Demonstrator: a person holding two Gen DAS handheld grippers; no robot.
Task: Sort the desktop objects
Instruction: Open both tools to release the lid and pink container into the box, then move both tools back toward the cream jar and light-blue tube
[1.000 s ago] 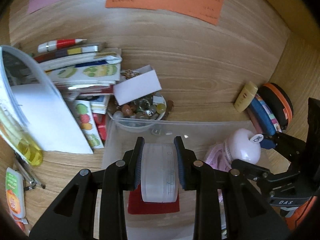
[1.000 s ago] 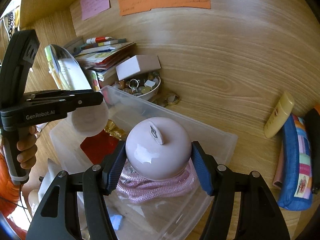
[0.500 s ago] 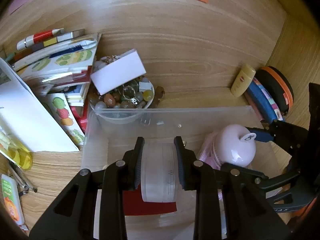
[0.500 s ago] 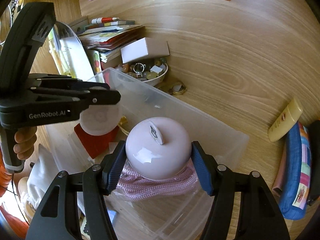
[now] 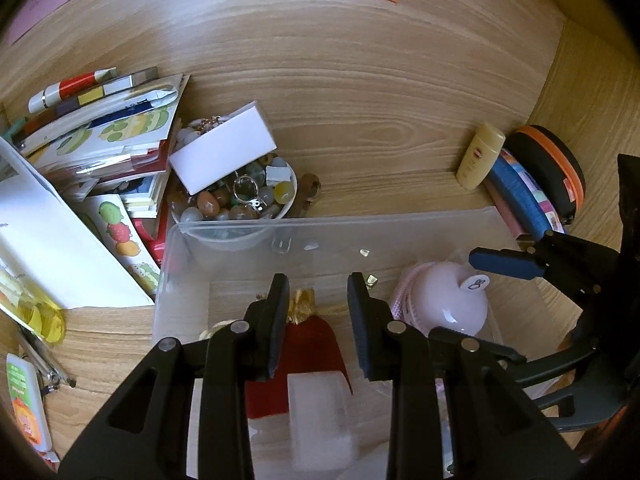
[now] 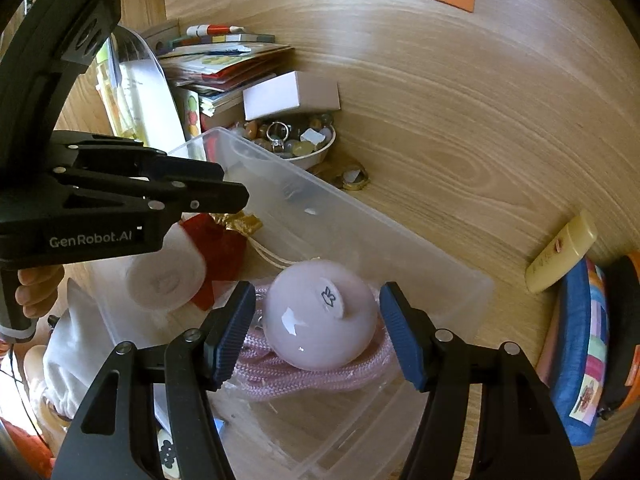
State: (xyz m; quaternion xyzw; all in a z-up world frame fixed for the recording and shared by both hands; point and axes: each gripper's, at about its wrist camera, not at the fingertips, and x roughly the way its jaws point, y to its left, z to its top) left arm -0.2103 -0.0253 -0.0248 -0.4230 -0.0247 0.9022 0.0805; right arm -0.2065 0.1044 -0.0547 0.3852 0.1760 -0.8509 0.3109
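Pink ball (image 6: 320, 314) sat btwn spread fingers of R gripper (image 6: 316, 334), ungripped; L gripper (image 5: 318, 330) spread, empty, above tape roll (image 5: 320, 420) in bin (image 5: 400, 222)

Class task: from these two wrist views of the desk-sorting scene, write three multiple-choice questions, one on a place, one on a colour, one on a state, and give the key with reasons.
1. Where does the white tape roll lie?
A. inside the clear bin
B. in the bowl of stones
C. on the book stack

2. What colour is the pouch under the left gripper?
A. blue
B. red
C. green

3. How does the right gripper stand around the pink knob?
A. clamped
B. open, gaps both sides
C. elsewhere

Key: A, the roll rests on the bin floor; B, red cloth shows between the fingers; B, both pads stand clear of the knob.
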